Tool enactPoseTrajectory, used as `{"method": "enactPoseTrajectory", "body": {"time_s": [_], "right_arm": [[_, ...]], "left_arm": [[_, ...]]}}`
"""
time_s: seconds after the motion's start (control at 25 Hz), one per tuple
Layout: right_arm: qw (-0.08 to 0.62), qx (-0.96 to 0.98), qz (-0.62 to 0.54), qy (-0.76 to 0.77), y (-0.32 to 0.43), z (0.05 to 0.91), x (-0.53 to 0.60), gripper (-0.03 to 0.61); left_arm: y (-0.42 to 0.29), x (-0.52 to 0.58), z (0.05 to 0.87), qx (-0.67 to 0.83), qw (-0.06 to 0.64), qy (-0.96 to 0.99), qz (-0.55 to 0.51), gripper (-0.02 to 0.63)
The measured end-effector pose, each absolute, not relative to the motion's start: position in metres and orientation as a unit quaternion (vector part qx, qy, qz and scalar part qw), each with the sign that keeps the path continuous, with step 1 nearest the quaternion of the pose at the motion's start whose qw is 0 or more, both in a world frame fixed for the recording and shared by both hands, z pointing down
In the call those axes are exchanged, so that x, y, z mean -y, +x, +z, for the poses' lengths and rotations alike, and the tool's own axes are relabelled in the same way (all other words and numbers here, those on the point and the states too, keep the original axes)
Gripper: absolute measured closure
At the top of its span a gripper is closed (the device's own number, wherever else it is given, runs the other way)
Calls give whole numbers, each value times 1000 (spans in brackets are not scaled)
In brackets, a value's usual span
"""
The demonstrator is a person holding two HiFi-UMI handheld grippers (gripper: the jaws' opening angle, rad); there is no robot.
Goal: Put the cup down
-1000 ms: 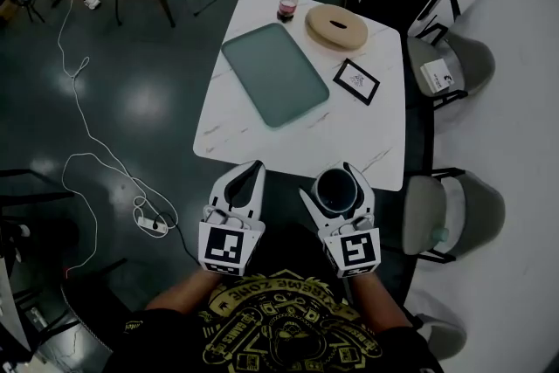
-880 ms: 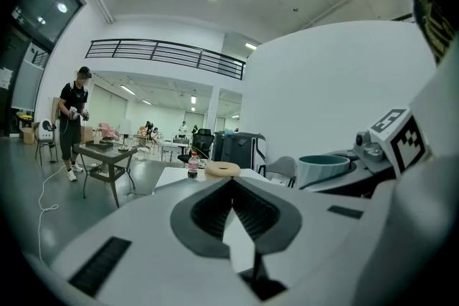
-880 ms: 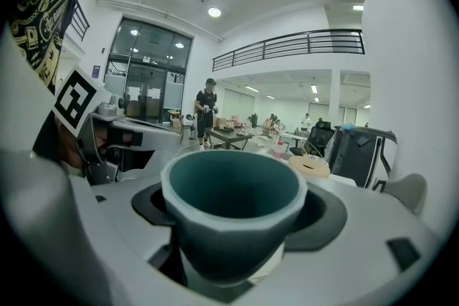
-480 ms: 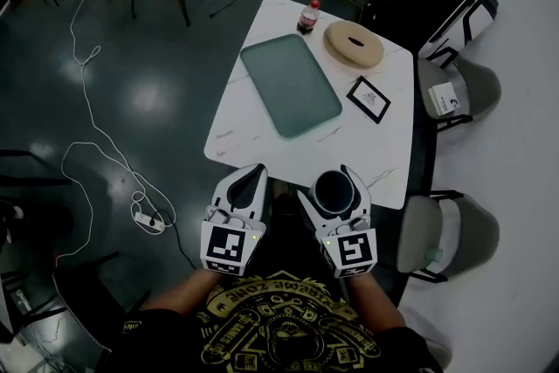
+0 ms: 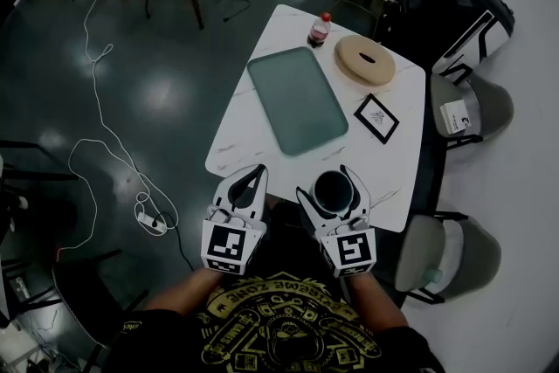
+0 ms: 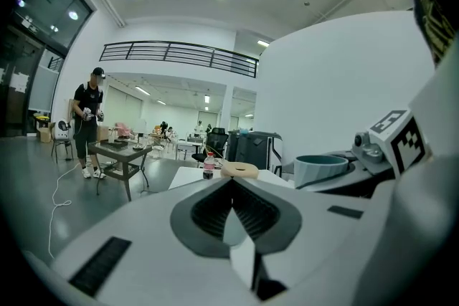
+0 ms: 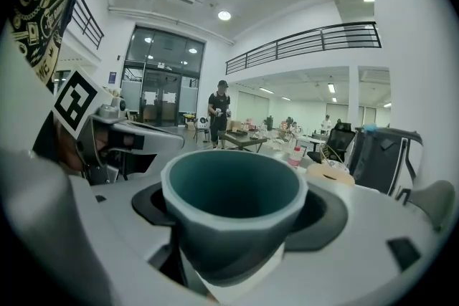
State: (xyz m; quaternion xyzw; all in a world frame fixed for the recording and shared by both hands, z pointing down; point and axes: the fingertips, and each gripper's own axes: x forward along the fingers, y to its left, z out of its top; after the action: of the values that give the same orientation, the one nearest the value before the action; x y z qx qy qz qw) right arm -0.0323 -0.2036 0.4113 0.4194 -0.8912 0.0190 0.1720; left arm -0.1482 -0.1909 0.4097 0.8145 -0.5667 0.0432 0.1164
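A teal cup (image 5: pixel 334 190) sits upright between the jaws of my right gripper (image 5: pixel 331 184), which is shut on it. In the right gripper view the cup (image 7: pixel 231 204) fills the middle and looks empty. In the head view it lies over the near edge of the white marble table (image 5: pixel 392 172). My left gripper (image 5: pixel 254 174) is beside it on the left with its tips together and nothing in them. In the left gripper view the jaws meet at the left gripper (image 6: pixel 231 181), and the cup (image 6: pixel 320 170) shows to the right.
On the table lie a green tray (image 5: pixel 297 100), a red-capped bottle (image 5: pixel 320 29), a wooden ring (image 5: pixel 371 59) and a black framed card (image 5: pixel 376 118). Grey chairs (image 5: pixel 450 253) stand along the right side. A white cable (image 5: pixel 105 153) and power strip (image 5: pixel 153 223) lie on the dark floor at left.
Both grippers have moved forward to the table's near edge, the cup still in the right one. The table now sits closer and further right in the head view.
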Motion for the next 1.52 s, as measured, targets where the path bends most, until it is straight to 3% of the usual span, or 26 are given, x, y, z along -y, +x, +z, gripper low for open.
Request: {"method": "enactPoseTrajectory", "body": {"time_s": [1.52], "right_arm": [[161,922,74,343,-60,512,398,186]], "left_arm": [[-147,352,497,625,192,749,111,603]]}}
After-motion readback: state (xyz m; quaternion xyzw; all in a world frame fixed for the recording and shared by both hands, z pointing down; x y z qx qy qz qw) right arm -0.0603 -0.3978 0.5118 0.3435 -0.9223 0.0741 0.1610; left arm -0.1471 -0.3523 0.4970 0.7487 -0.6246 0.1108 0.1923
